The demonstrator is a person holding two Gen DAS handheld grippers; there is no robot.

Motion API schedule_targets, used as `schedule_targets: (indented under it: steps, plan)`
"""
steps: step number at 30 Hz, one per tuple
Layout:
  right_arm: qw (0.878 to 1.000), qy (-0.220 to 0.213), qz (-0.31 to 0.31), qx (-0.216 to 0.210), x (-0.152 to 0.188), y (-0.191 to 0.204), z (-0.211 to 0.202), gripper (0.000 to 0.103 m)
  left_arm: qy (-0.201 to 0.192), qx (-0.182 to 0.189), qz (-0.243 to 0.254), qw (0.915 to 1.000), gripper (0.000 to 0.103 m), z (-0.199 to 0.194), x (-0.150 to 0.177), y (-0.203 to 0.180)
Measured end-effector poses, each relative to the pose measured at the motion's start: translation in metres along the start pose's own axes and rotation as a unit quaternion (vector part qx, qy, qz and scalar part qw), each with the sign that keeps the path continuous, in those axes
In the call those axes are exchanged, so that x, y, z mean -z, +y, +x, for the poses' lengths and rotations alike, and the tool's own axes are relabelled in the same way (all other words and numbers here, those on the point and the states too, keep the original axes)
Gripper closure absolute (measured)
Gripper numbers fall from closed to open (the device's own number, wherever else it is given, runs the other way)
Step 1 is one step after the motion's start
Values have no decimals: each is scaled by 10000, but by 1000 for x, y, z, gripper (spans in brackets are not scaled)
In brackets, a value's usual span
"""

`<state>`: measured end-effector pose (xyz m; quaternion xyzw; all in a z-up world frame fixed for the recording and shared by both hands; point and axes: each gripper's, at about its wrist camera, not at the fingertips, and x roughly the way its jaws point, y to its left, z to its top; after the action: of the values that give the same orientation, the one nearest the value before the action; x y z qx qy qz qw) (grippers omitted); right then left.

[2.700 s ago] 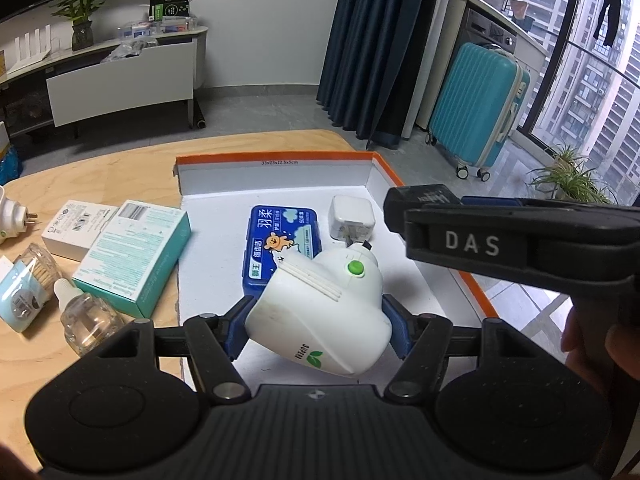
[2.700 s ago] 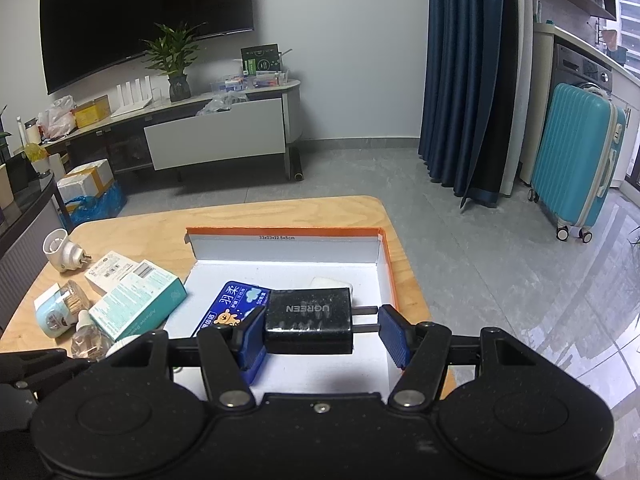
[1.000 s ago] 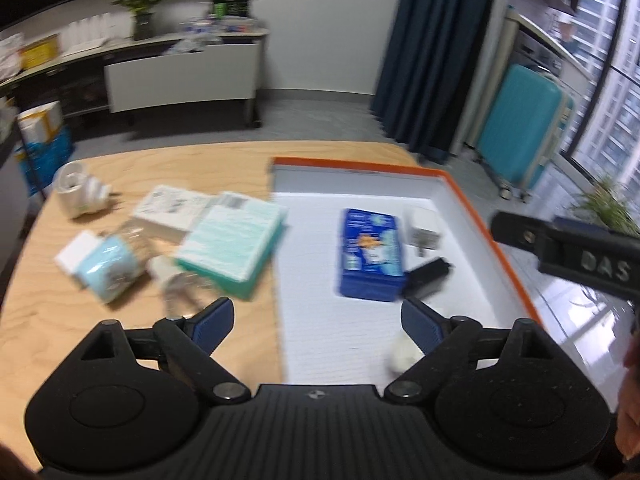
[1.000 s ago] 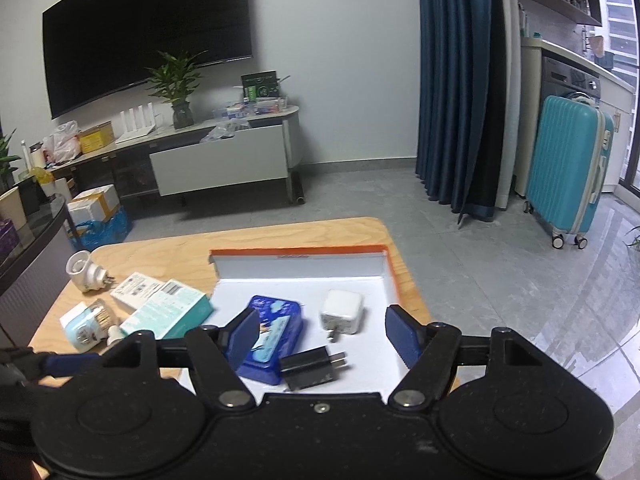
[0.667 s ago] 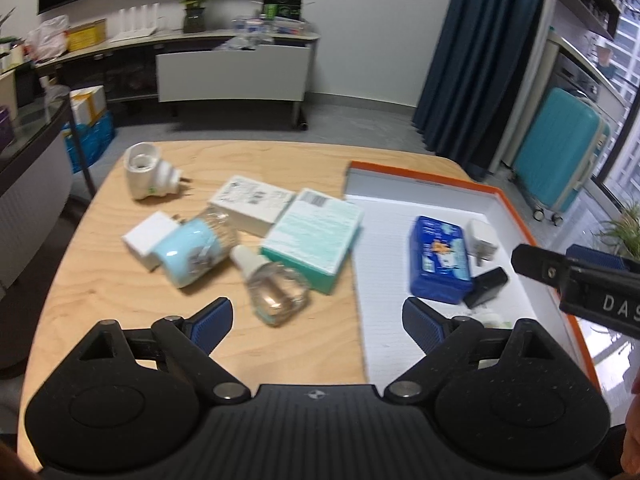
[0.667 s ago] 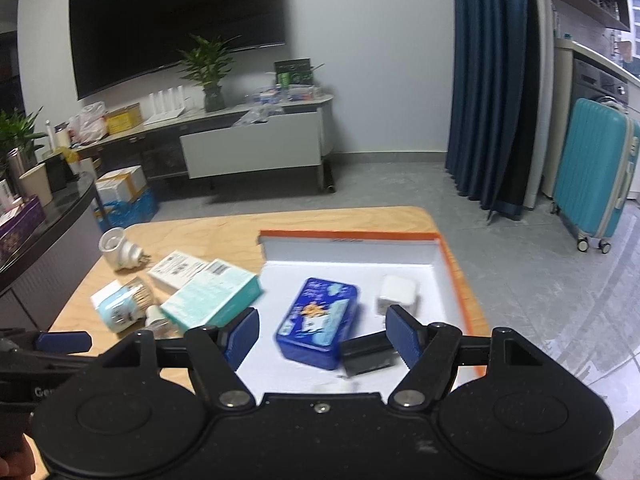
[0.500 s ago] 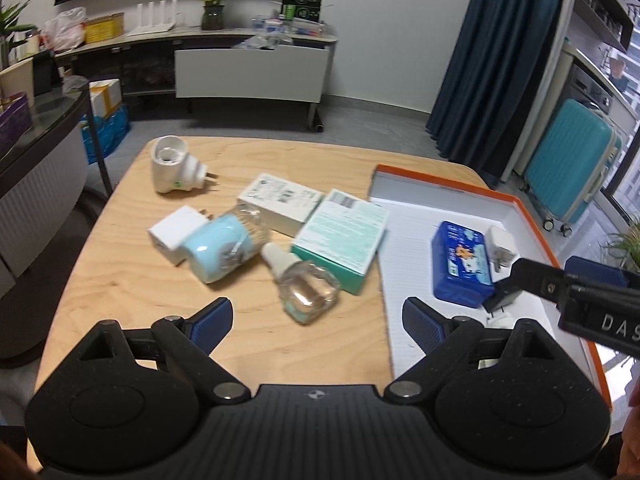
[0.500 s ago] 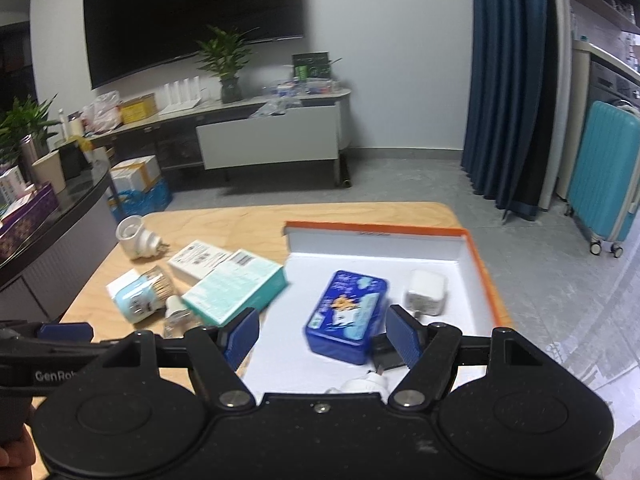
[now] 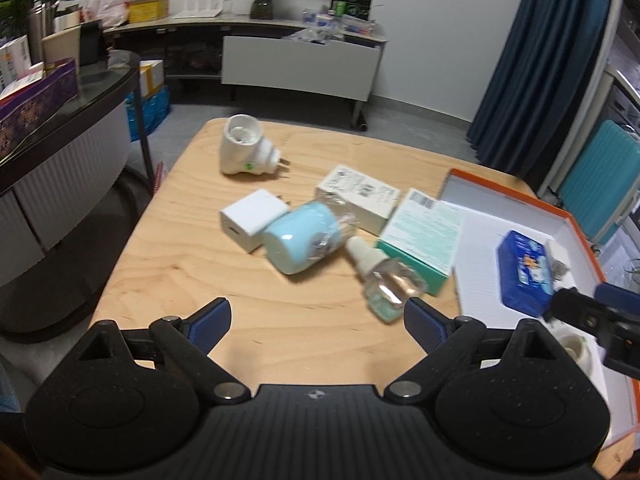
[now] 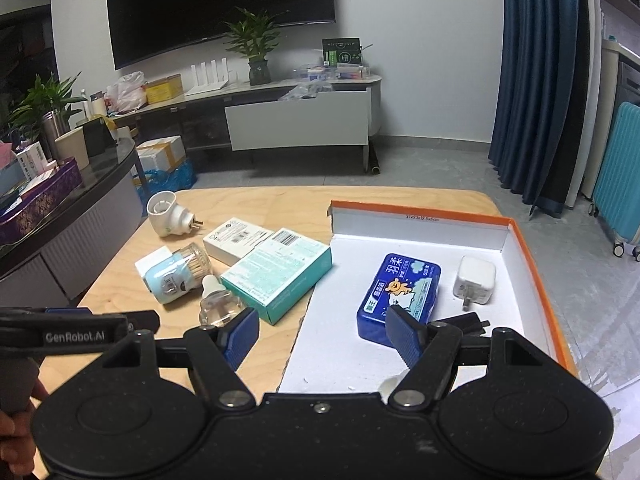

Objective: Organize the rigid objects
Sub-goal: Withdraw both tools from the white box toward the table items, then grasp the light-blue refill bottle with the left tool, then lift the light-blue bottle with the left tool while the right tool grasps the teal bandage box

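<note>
the left gripper (image 9: 318,318) hangs over bare pale wood, its matte black frame ending in 2 ribbed blue pads; the jaws are opening with nothing between them. the right gripper (image 10: 322,334) is of the same build, jaws apart and empty, over the near edge of the box (image 10: 520,240).

the table (image 9: 200,280) is light plywood with a rounded rim. nearest on it lies a clear glass bottle (image 9: 386,282) with a white neck, on its side. it touches a teal carton (image 9: 424,236) with a white printed top. left of the bottle a round jar (image 9: 304,236) with a pale blue smooth cap lies tipped over, toothpick-like sticks showing through its clear body in the right view. against it sits a flat white square charger (image 9: 252,218). behind the jar and carton lies a white printed carton (image 9: 358,194). farthest on the table, well apart, a glossy white plug-in heater (image 9: 246,152) lies with 2 prongs pointing right.

the box is a shallow white card tray with orange edges. in it, near to far: a white rounded thing mostly hidden behind the right gripper's frame, a black charger (image 10: 466,326) partly hidden by the right pad, a blue rectangular tin (image 10: 400,294) with cartoon print, and a white cube charger (image 10: 476,280) with prongs toward the camera.

beyond stand a grey curved counter (image 10: 80,216), a low tv bench (image 10: 296,116), dark blue curtains (image 10: 536,80) and a ribbed teal suitcase (image 10: 620,176).
</note>
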<state>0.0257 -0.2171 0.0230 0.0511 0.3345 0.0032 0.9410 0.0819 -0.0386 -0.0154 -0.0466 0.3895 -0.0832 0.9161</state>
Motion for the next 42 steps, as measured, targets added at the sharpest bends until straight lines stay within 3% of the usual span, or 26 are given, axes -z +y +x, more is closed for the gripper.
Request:
schedule_targets:
  steps: [5, 14, 17, 25, 30, 33, 35, 39, 42]
  plan:
    - [10000, 54, -11, -35, 1, 0, 4, 20, -82, -141, 143, 9998, 6, 14, -8, 8]
    - [10000, 85, 20, -44, 1, -1, 9, 20, -356, -59, 1127, 9930, 7, 48, -35, 9]
    - [10000, 75, 39, -26, 0, -2, 10, 20, -340, 75, 1631, 9860, 18, 60, -40, 4]
    - [9998, 124, 133, 41, -1, -7, 20, 20, -209, 344, 2619, 9643, 37, 85, -36, -6]
    - [9997, 158, 160, 48, -3, -6, 26, 20, -317, 288, 2782, 9596, 41, 94, -41, -9]
    - [9997, 168, 147, 28, -4, -3, 28, 20, -180, 330, 3016, 9527, 55, 97, -33, -17]
    - [9997, 181, 136, 20, -5, -2, 30, 20, -269, 383, 2866, 9569, 55, 95, -26, -15]
    - [9994, 275, 182, -59, -8, 1, 38, 20, -145, 560, 1925, 9796, 55, 89, -28, 1]
    - [9988, 366, 272, -179, -13, 6, 47, 19, -137, 629, 1529, 9861, 55, 78, -25, 9]
